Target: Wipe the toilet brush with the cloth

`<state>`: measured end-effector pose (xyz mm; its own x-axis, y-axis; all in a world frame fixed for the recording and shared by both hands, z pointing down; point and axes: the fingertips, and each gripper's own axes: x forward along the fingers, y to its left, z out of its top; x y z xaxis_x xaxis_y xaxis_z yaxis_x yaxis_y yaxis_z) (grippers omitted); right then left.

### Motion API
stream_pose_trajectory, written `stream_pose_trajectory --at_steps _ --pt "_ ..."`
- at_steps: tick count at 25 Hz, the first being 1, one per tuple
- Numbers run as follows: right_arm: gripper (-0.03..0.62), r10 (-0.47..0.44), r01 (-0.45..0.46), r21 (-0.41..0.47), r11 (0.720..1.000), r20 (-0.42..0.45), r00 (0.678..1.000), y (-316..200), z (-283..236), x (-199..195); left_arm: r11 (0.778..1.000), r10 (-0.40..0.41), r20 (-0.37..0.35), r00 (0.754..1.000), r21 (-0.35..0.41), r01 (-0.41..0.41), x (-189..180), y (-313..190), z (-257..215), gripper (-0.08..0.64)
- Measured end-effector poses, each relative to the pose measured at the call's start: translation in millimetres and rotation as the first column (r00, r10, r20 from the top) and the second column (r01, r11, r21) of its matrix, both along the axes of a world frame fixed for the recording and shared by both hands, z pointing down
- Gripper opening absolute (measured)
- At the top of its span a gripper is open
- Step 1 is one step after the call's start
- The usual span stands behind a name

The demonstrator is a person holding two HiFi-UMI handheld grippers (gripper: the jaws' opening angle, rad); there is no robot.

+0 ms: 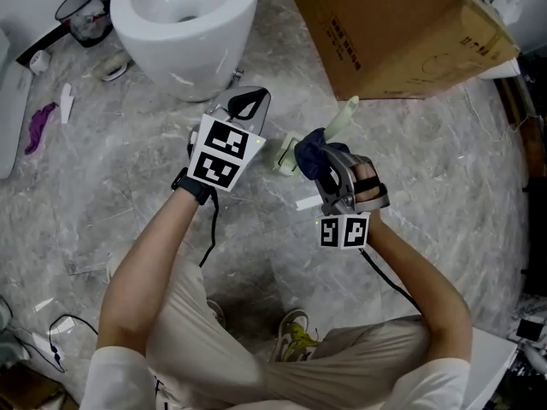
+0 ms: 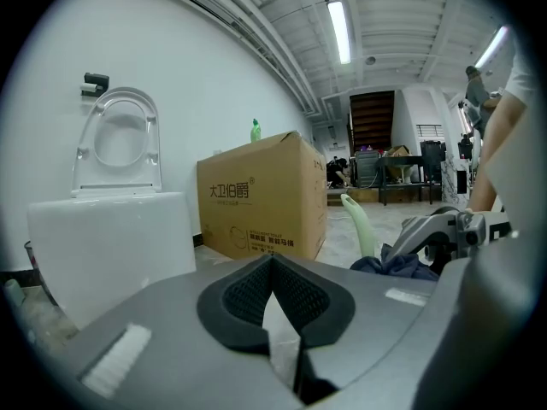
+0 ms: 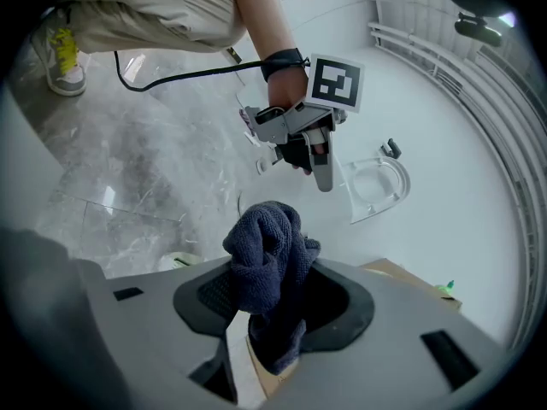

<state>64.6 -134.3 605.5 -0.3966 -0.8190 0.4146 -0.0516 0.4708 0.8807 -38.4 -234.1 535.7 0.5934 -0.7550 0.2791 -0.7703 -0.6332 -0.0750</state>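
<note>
1. Dark-blue terry cloth, head view: bunched and clamped in the right gripper. The toilet brush shows as a pale green handle rising just beyond the cloth, between the two grippers and nearer the right one. I cannot tell whether the cloth touches it. The left gripper points toward the toilet, and a cardboard box stands to the right on the marbled floor.

2. Left gripper view: the jaws are pressed together with nothing between them. The brush handle stands upright just beside the cloth, off to the right of these jaws and not within them.

3. Right gripper view: the jaws are clenched on the cloth, a soft wad bulging above the pads. The left gripper hangs beyond, its jaws together.

4. Handling, as a judgement: the brush looks light, with a stiff, smooth plastic handle that is likely slippery. It is best gripped by the left gripper on the handle, clear of the wiped stretch. The cloth is limp and needs a firm pinch.
</note>
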Motion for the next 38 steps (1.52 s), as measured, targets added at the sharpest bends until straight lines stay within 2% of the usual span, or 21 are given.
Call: stream_pose_trajectory --at_steps 18,29,38 --pt "0.178 -0.036 0.029 -0.122 0.992 -0.053 0.998 4 54 1 1.0 0.021 0.051 0.998 -0.015 -0.02 8 5 10 -0.001" --pt "0.179 -0.102 0.073 -0.179 0.981 -0.162 0.981 10 97 11 1.0 0.012 0.066 0.998 0.005 -0.012 12 13 -6 -0.002" --pt "0.179 -0.142 0.094 -0.218 0.971 -0.216 0.966 10 127 18 1.0 -0.011 0.041 0.999 0.016 0.01 10 19 -22 0.0"
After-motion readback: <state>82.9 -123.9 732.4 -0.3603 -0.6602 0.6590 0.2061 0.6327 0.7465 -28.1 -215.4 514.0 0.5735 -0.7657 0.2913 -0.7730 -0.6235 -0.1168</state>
